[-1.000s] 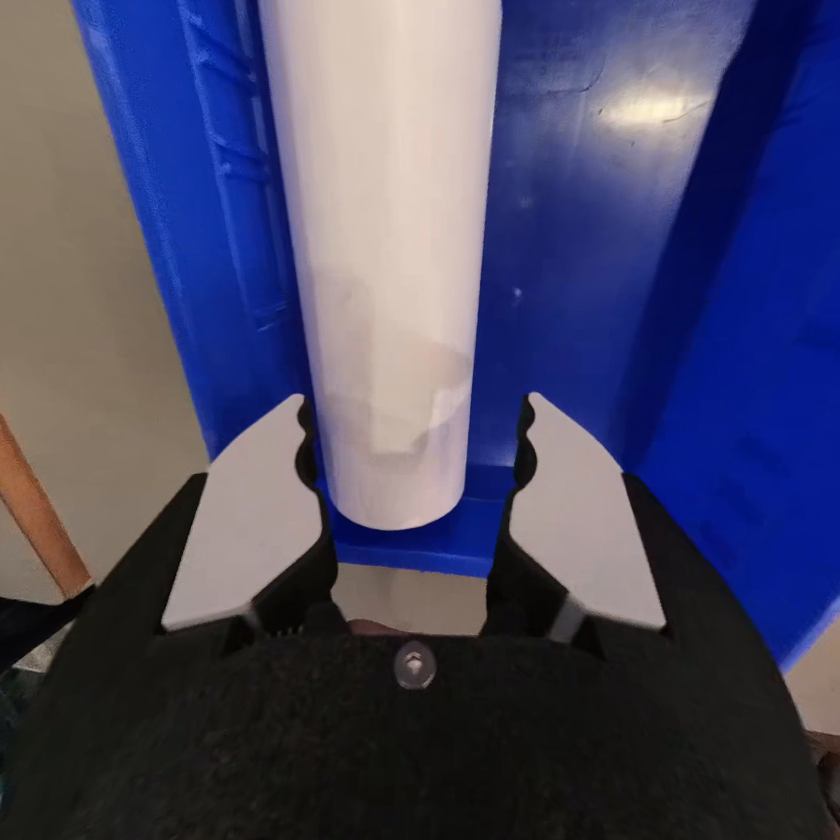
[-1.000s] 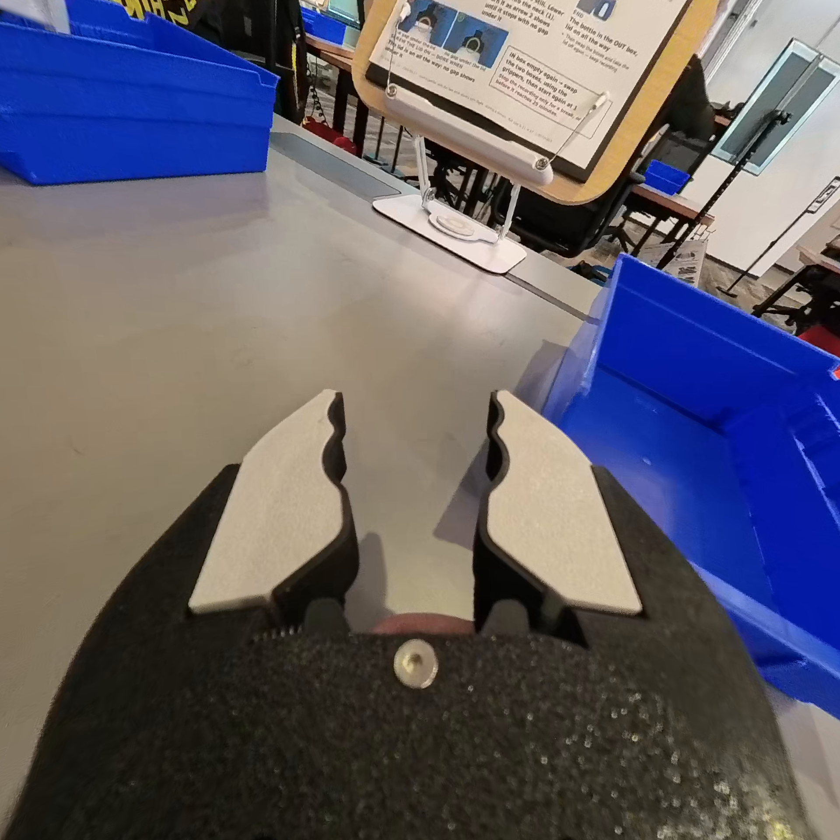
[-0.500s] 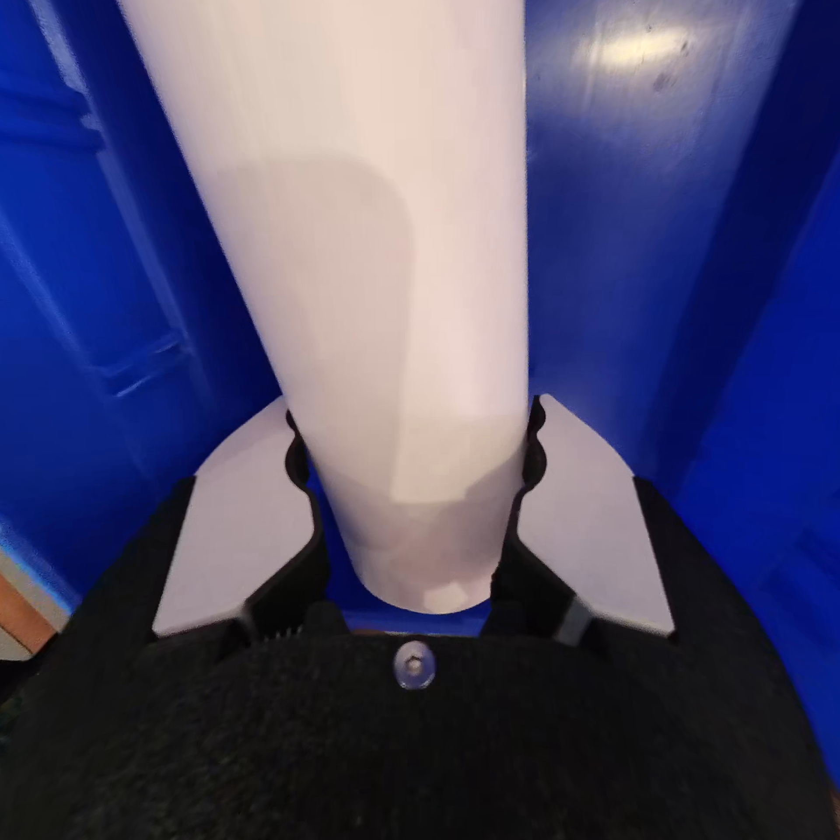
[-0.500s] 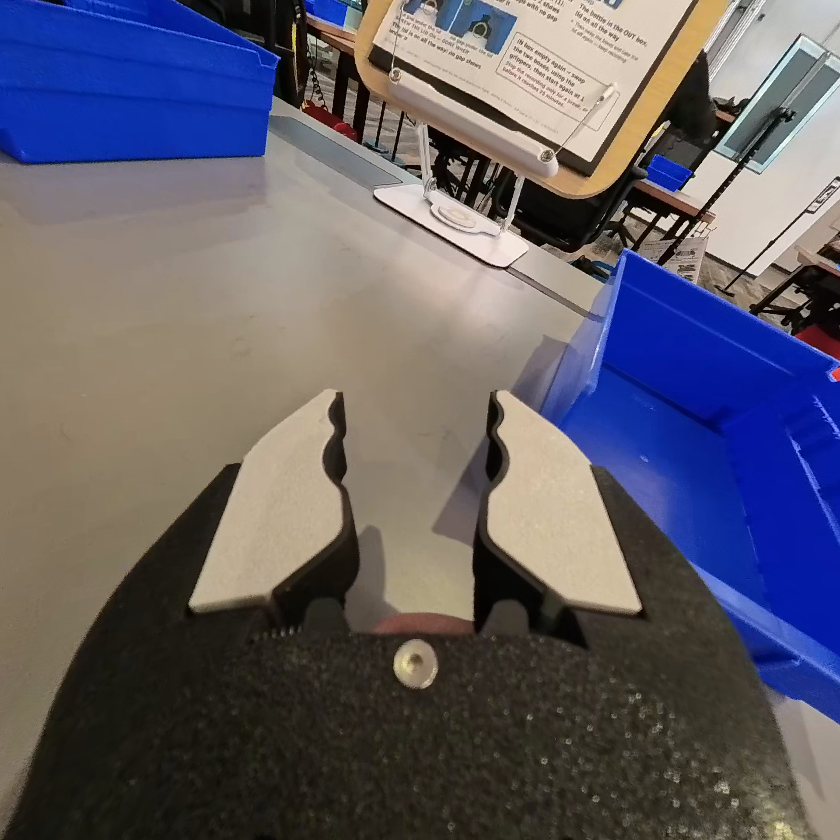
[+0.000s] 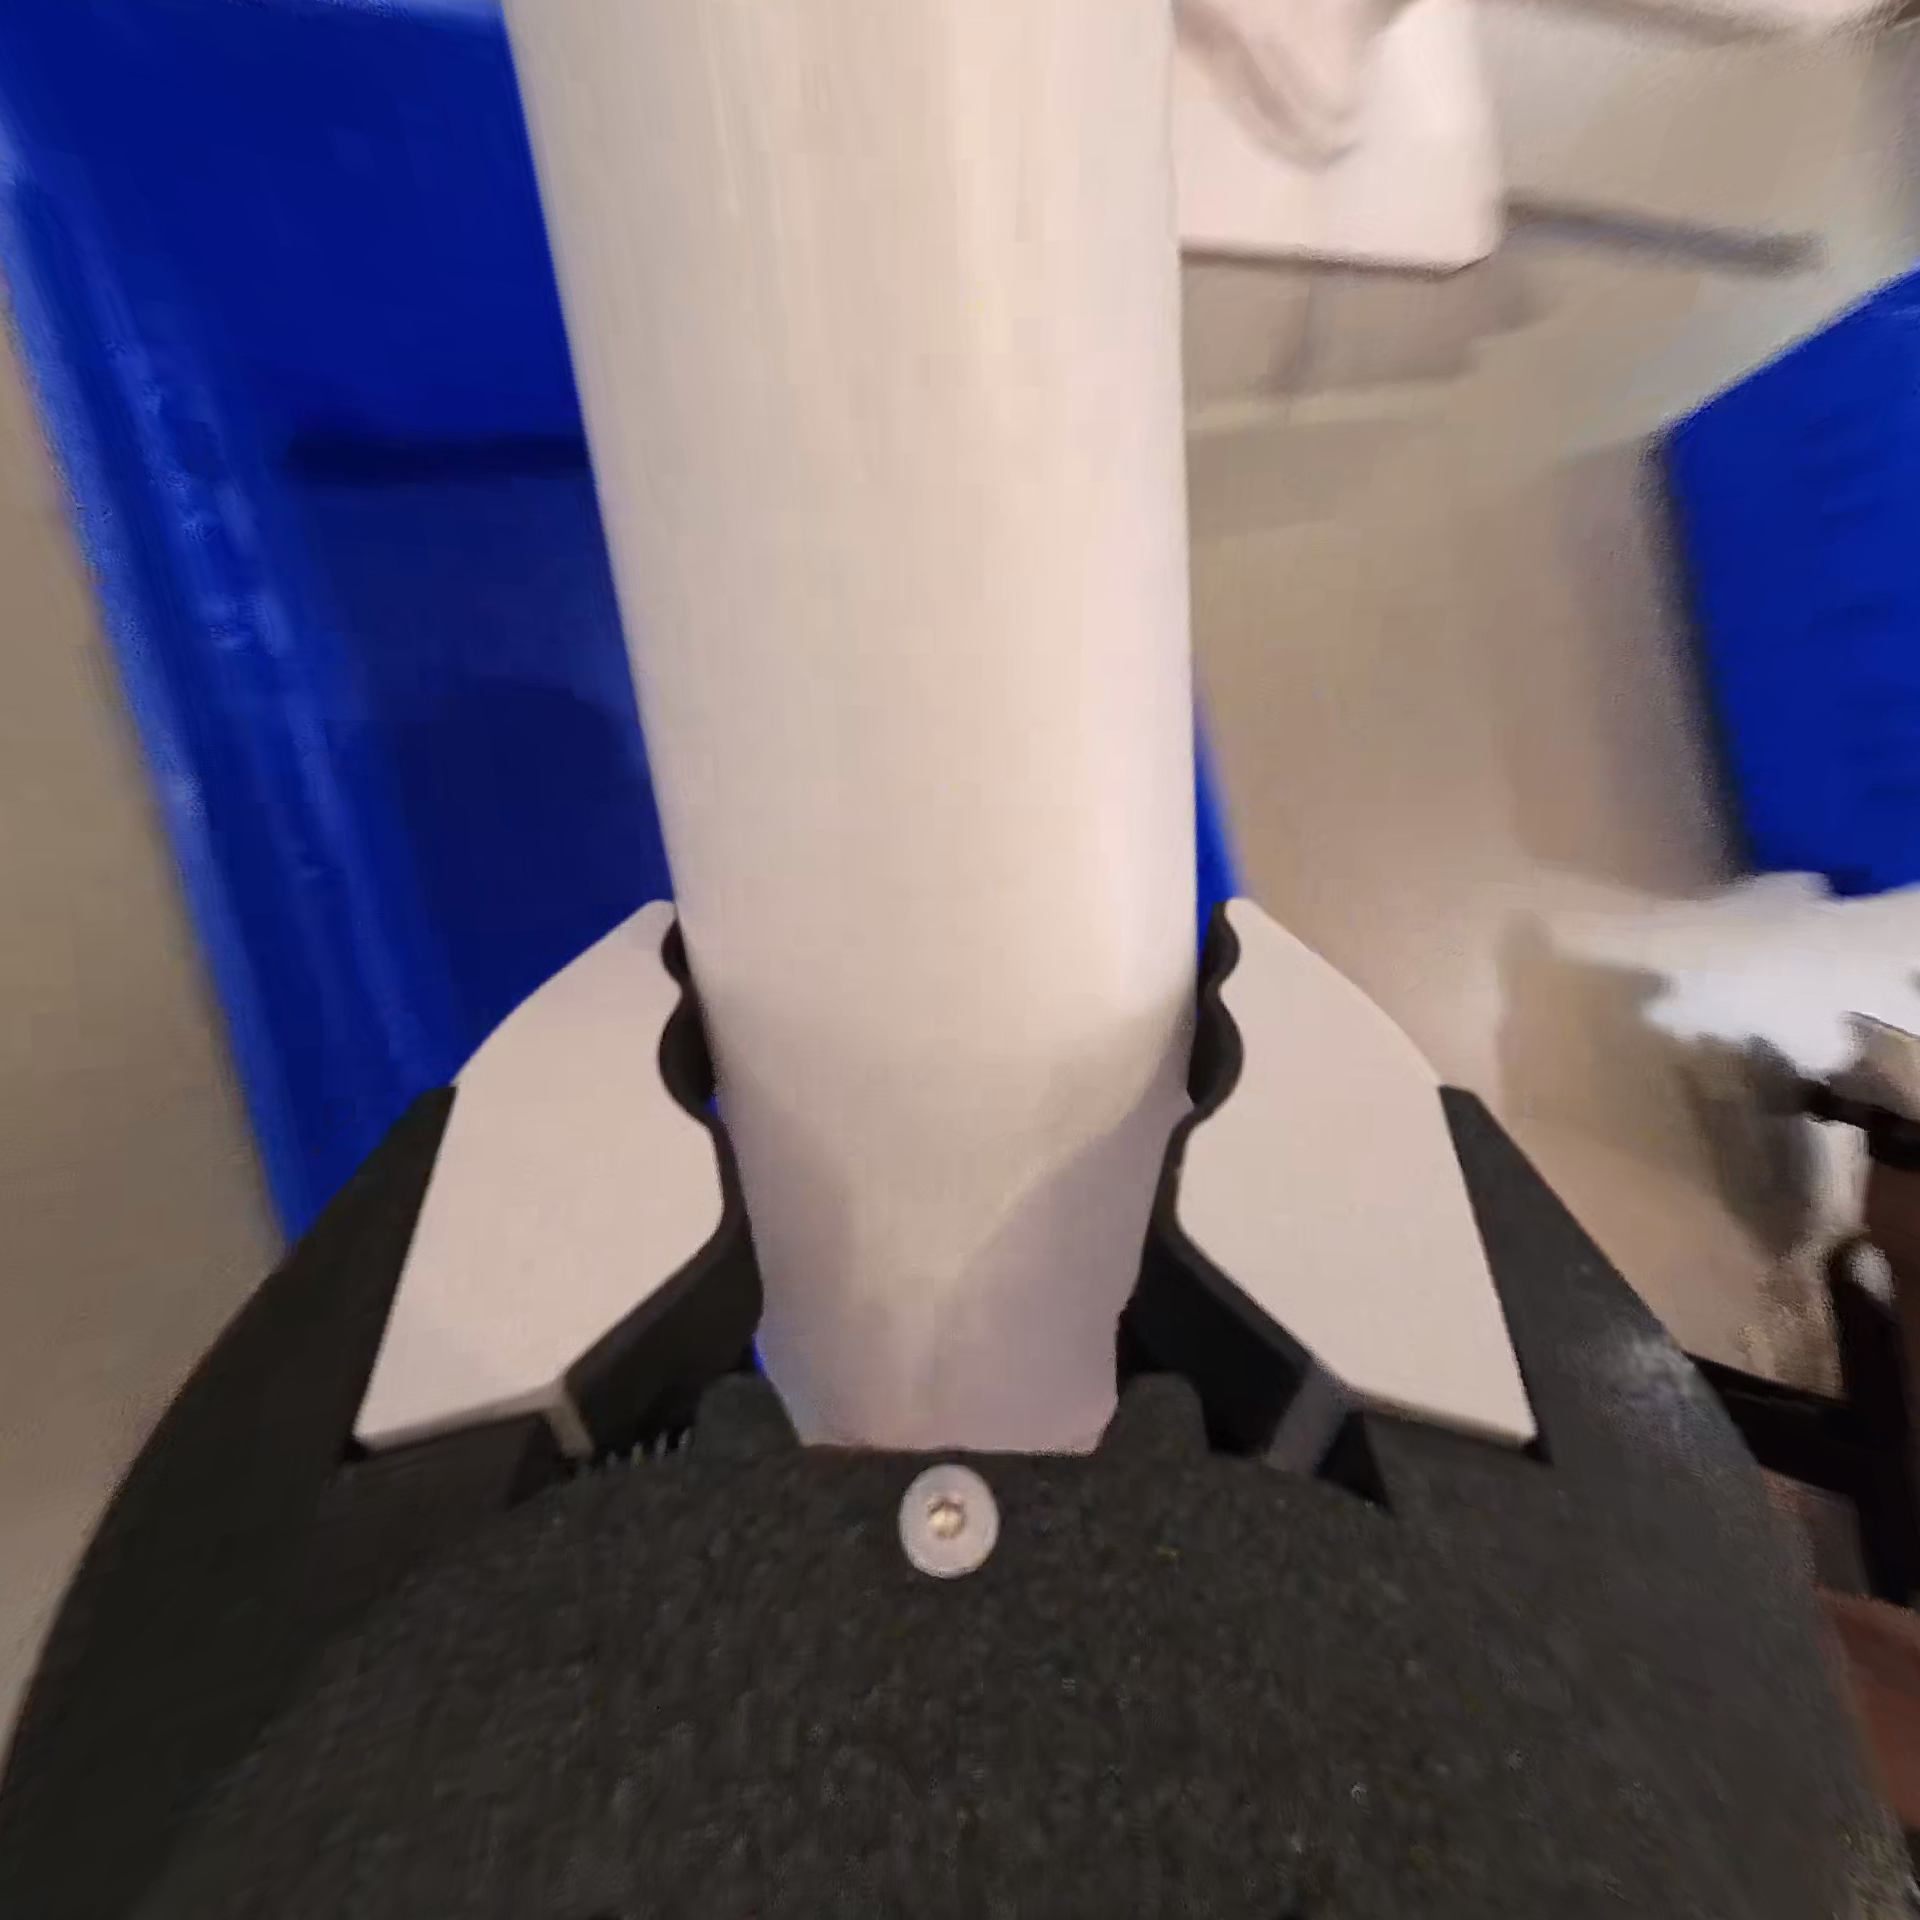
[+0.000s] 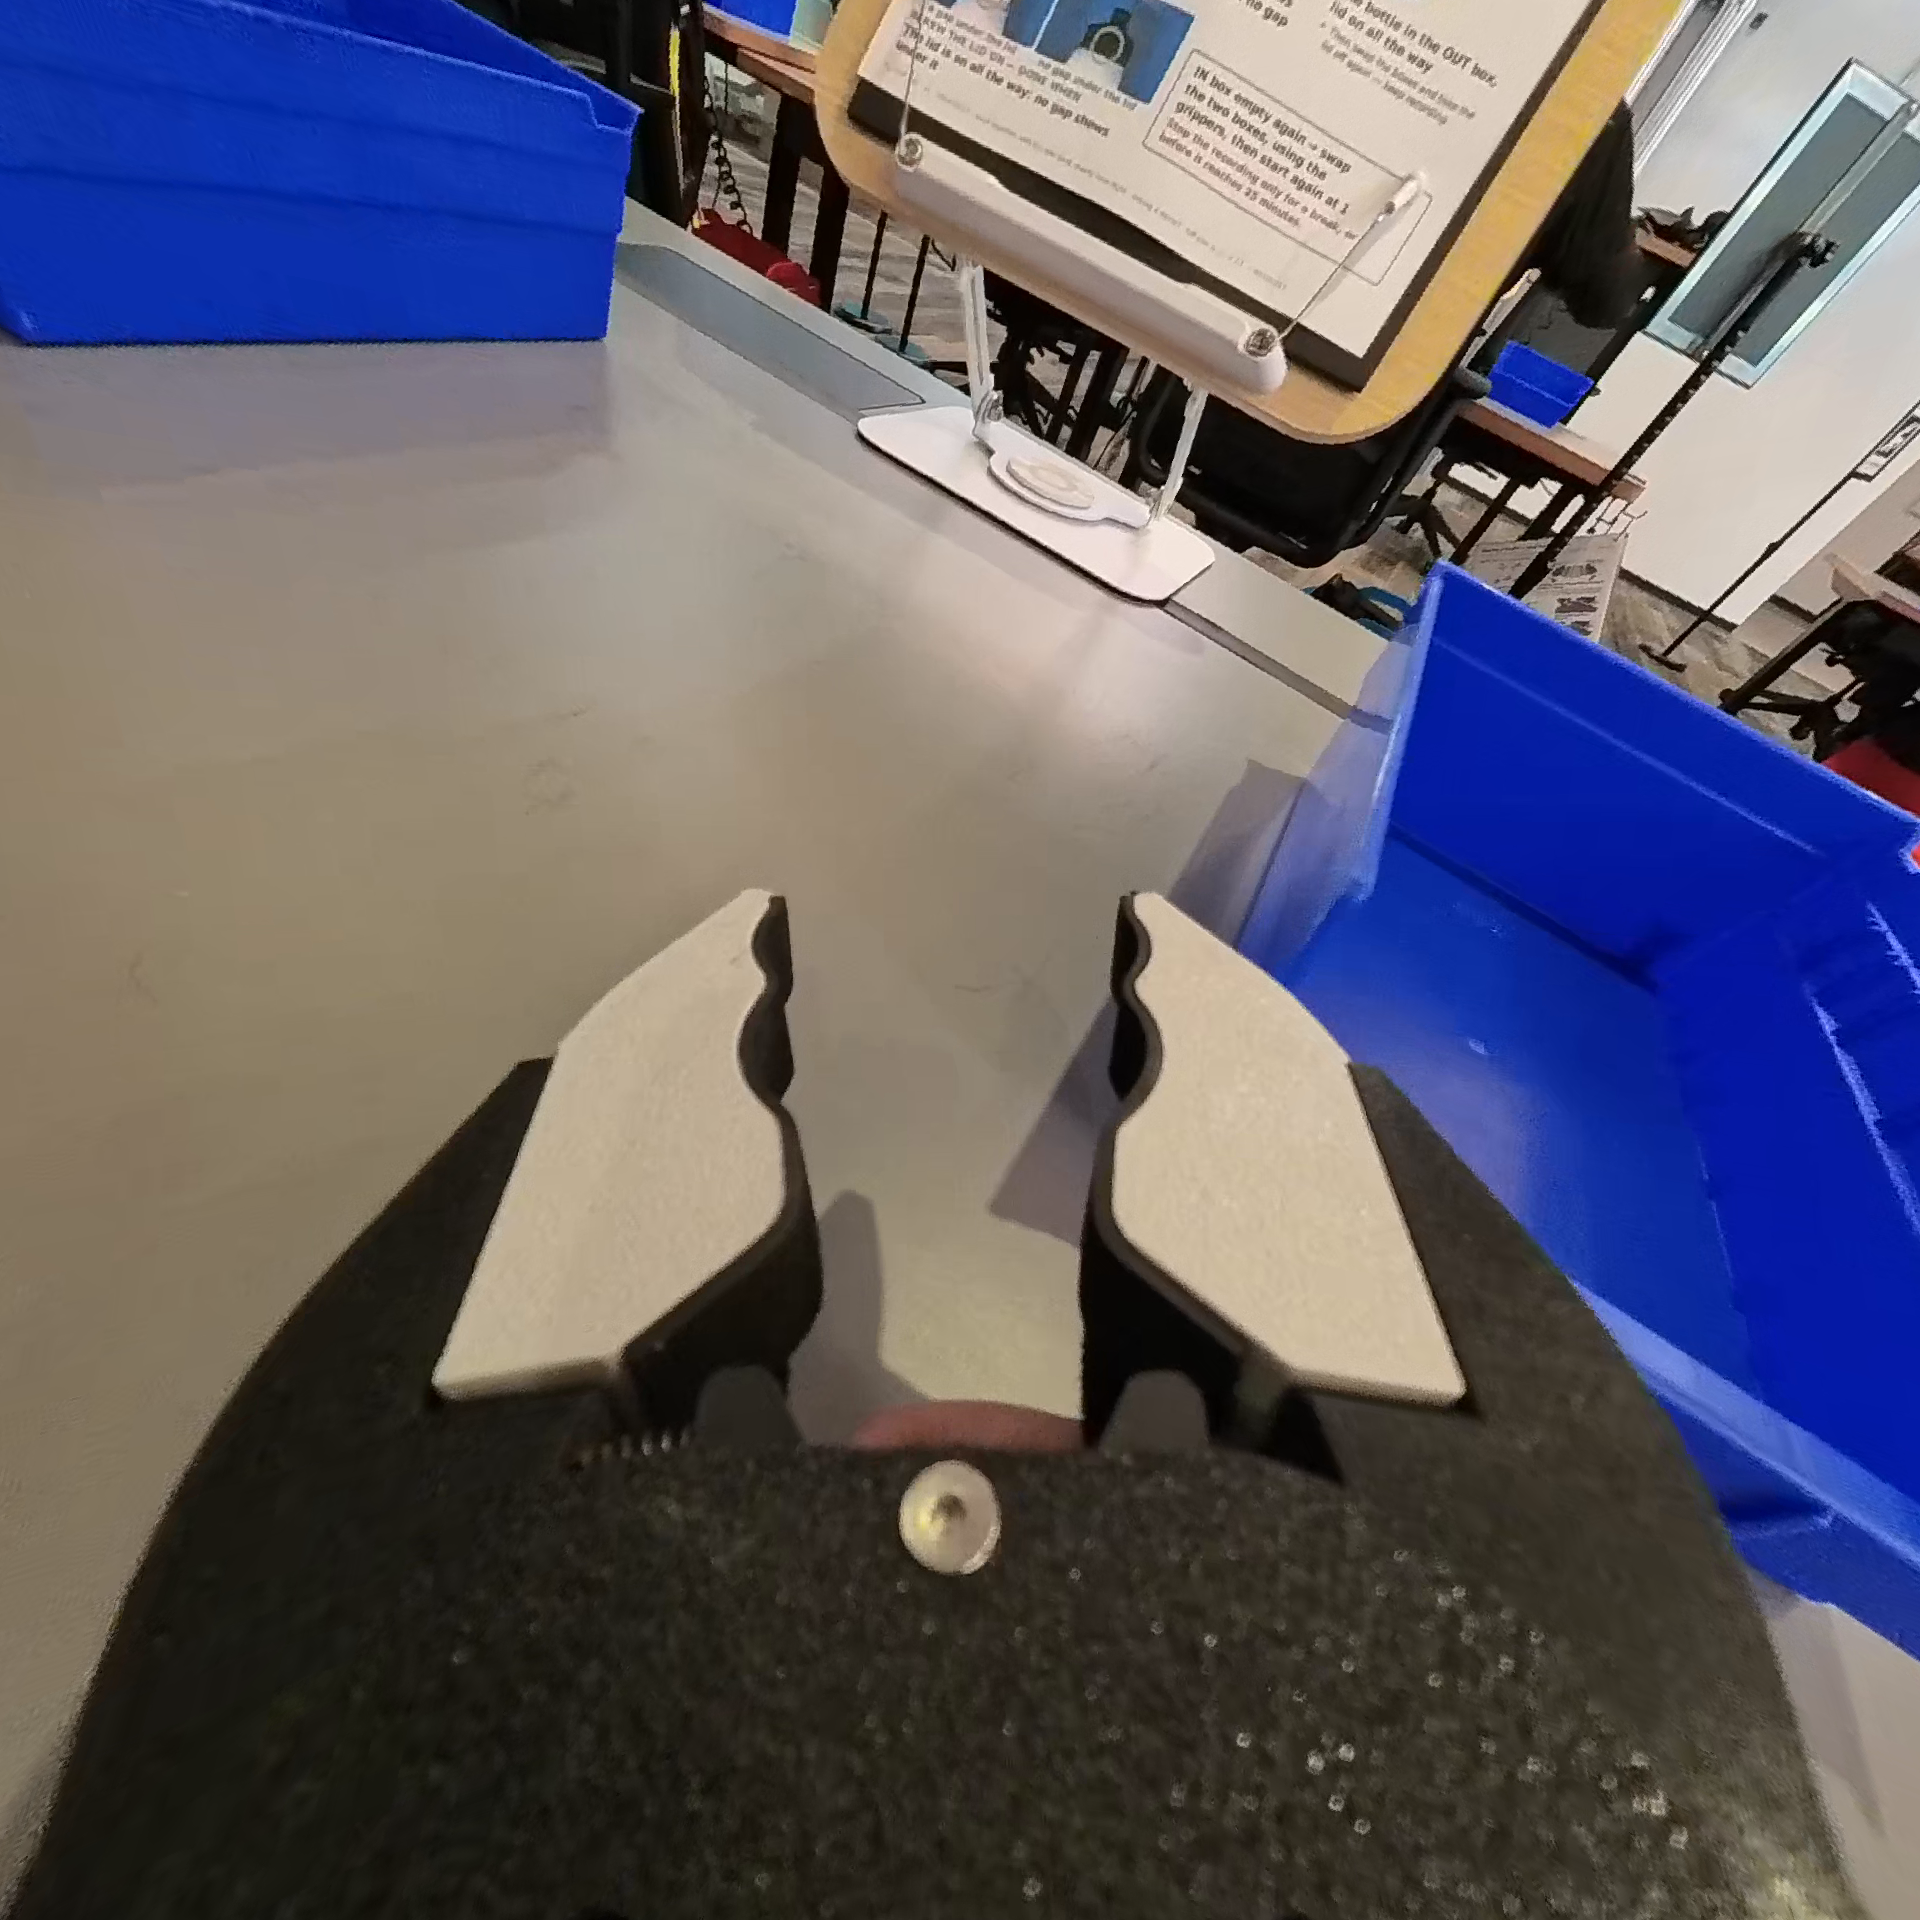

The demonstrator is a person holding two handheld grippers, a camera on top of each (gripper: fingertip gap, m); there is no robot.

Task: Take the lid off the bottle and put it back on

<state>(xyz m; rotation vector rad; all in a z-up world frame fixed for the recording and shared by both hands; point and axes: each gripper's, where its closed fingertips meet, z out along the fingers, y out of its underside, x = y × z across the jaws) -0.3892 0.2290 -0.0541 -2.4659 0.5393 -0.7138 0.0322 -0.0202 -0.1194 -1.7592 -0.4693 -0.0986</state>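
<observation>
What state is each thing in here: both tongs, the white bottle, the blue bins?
Left tongs: closed on the bottle, pads against both sides.
White bottle: gripped near its base; lid not in view.
Right tongs: open, nothing between them, above the table.
Blue bin: nothing visible inside.

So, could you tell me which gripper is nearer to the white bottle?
Left. The left gripper has the white bottle between its fingers; the right gripper is over bare table.
</observation>
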